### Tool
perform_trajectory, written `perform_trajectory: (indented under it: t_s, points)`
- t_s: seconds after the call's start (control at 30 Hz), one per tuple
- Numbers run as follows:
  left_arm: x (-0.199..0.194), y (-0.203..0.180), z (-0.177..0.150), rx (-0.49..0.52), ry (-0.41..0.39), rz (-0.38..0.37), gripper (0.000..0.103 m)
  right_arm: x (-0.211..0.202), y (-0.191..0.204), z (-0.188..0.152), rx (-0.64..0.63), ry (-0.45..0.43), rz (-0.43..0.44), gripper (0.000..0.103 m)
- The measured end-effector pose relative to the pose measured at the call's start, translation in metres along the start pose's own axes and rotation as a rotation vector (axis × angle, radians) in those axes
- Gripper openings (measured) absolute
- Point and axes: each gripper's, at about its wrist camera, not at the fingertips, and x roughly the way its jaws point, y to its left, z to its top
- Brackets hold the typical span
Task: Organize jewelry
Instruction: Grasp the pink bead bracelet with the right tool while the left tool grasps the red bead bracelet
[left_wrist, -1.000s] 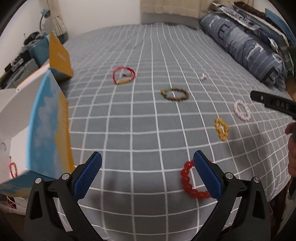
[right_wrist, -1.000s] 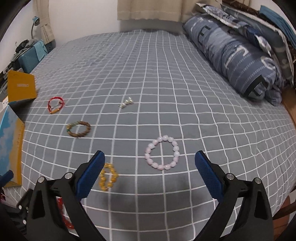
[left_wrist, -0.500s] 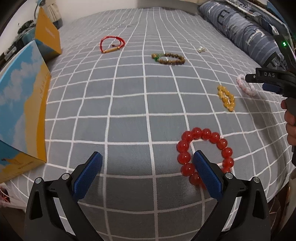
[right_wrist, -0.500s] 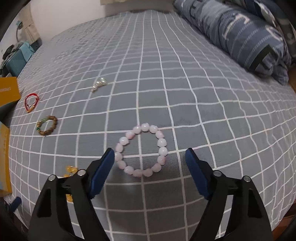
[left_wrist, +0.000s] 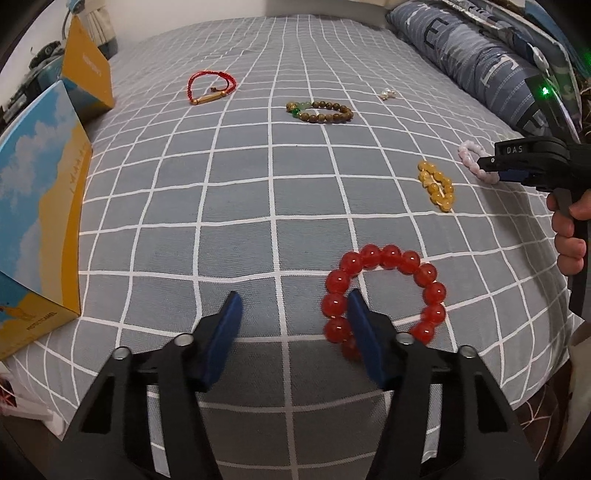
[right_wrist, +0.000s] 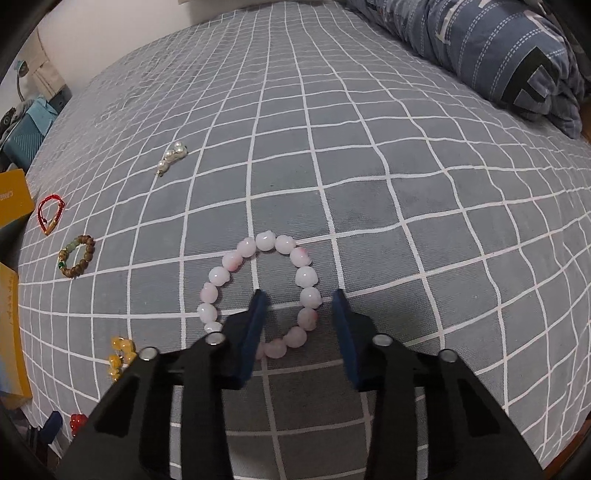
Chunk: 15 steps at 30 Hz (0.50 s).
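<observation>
A red bead bracelet (left_wrist: 384, 291) lies on the grey checked bedspread (left_wrist: 240, 192) near its front edge. My left gripper (left_wrist: 293, 314) is open; its right finger sits inside the ring, with the ring's left beads between the fingers. A pink bead bracelet (right_wrist: 258, 288) lies before my right gripper (right_wrist: 297, 314), which is open and straddles the ring's right side. It also shows in the left wrist view (left_wrist: 476, 164), partly hidden by the right gripper (left_wrist: 517, 162).
A yellow bead bracelet (left_wrist: 436, 184), a brown bead bracelet (left_wrist: 321, 112), a red cord bracelet (left_wrist: 210, 86) and pearl earrings (right_wrist: 171, 157) lie on the bed. Blue and yellow boxes (left_wrist: 40, 206) stand at the left edge. A folded quilt (right_wrist: 498, 51) lies at the right.
Both grippers have moved forward and down onto their bracelets and their jaws have narrowed. The left one now has a finger inside the red ring, the right one inside the pink ring.
</observation>
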Motion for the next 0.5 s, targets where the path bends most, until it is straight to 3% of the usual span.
perform_trajectory:
  t_s: [0.13,0.23,0.5]
  points:
    - [-0.0021,0.0003,0.0010,-0.008,0.008,-0.023,0.027,0.0004,-0.0029,-0.0012,0.009,0.008,0.003,0.014]
    - [-0.0043,0.0026,0.0018,-0.020,0.010,-0.031,0.015,-0.0006,-0.0039,-0.0017,0.019,0.013,0.007,0.012]
    - [-0.0102,0.0029,0.0010,-0.015,0.004,-0.039,0.013,-0.0070,-0.0040,-0.0019,0.024,0.008,0.009,0.012]
